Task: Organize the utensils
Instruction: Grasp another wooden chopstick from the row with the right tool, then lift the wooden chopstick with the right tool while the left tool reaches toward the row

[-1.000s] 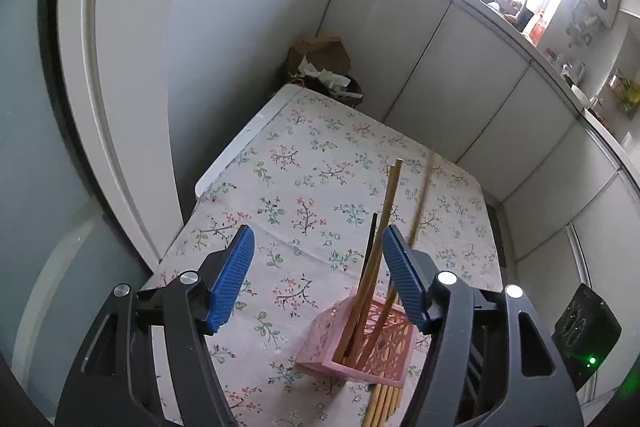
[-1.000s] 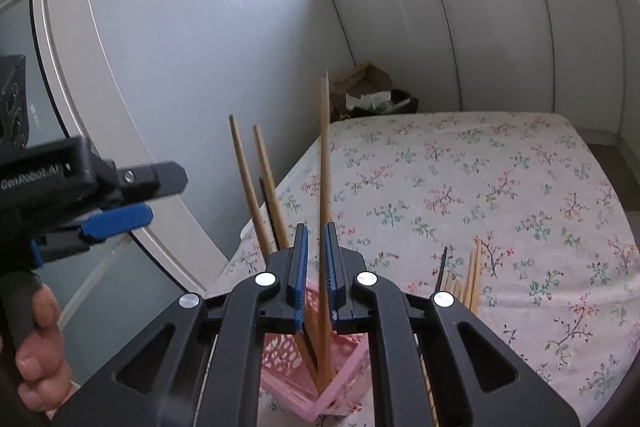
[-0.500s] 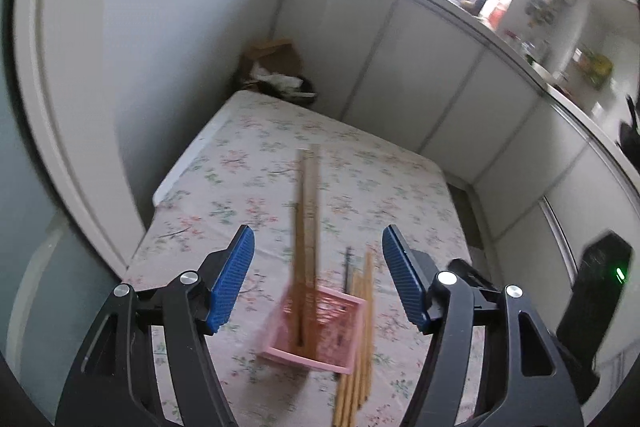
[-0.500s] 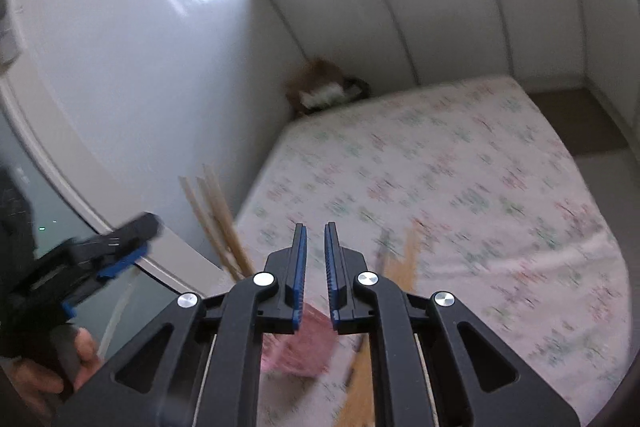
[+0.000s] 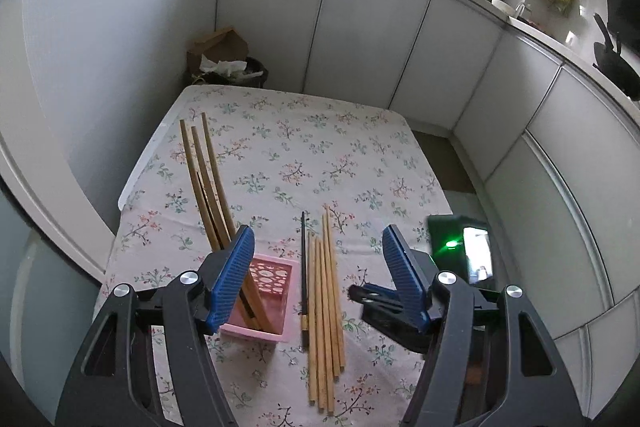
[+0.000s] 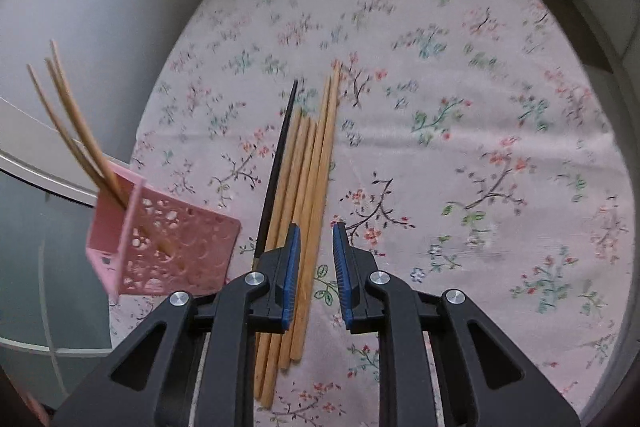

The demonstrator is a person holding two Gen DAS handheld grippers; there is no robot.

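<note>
Right gripper [image 6: 314,267] low over near end of loose wooden chopsticks [image 6: 308,195], jaws just been opening, narrowly parted, gripping nothing. Left gripper [image 5: 316,275] spread wide and empty above the same bundle. Pink basket [image 5: 266,297] just left of bundle on floral tablecloth [image 5: 320,163], holding three upright chopsticks [image 5: 204,179].

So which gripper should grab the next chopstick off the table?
Probably the right gripper: it hangs just above the loose chopsticks, jaws a little apart, nothing between them. The left gripper is open but farther back, near the basket.
</note>
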